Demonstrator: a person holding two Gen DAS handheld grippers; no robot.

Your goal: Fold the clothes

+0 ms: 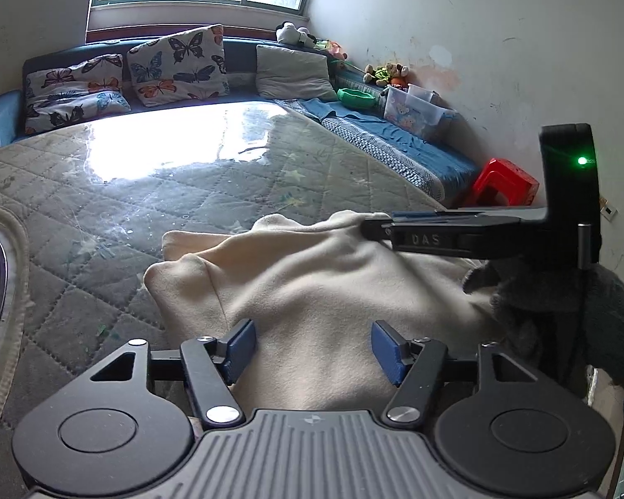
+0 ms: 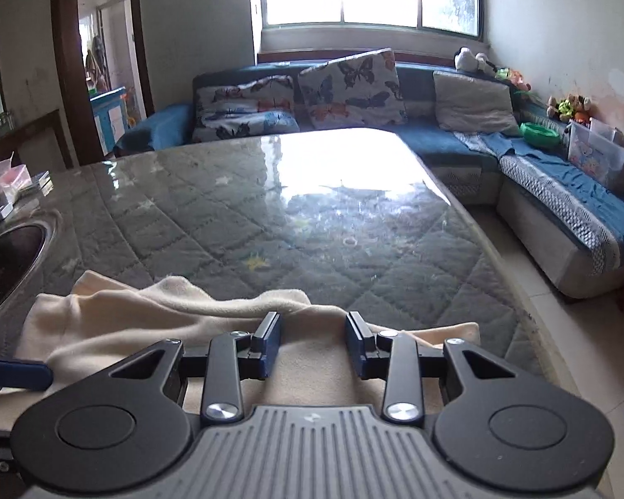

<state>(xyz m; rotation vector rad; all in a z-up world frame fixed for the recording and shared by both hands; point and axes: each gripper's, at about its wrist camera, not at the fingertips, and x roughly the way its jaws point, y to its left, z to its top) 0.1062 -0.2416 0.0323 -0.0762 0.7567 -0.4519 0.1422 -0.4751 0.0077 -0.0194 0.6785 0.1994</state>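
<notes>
Cream fleece garment (image 1: 312, 282) lies bunched at the near edge of the quilt-covered tabletop (image 1: 116, 191), likely so both claws can reach its border. The left claw (image 1: 312, 351) stands apart over the cloth, clamping nothing. The right claw (image 2: 312, 343) is partly apart, cloth beneath it, not pinched. Beyond the garment the tabletop lies bare toward the sofa (image 2: 445, 137), allowing room to spread and fold.

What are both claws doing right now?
Left claw: open above the cream cloth, gripping nothing.
Right claw: open over the same cloth, gripping nothing.
</notes>
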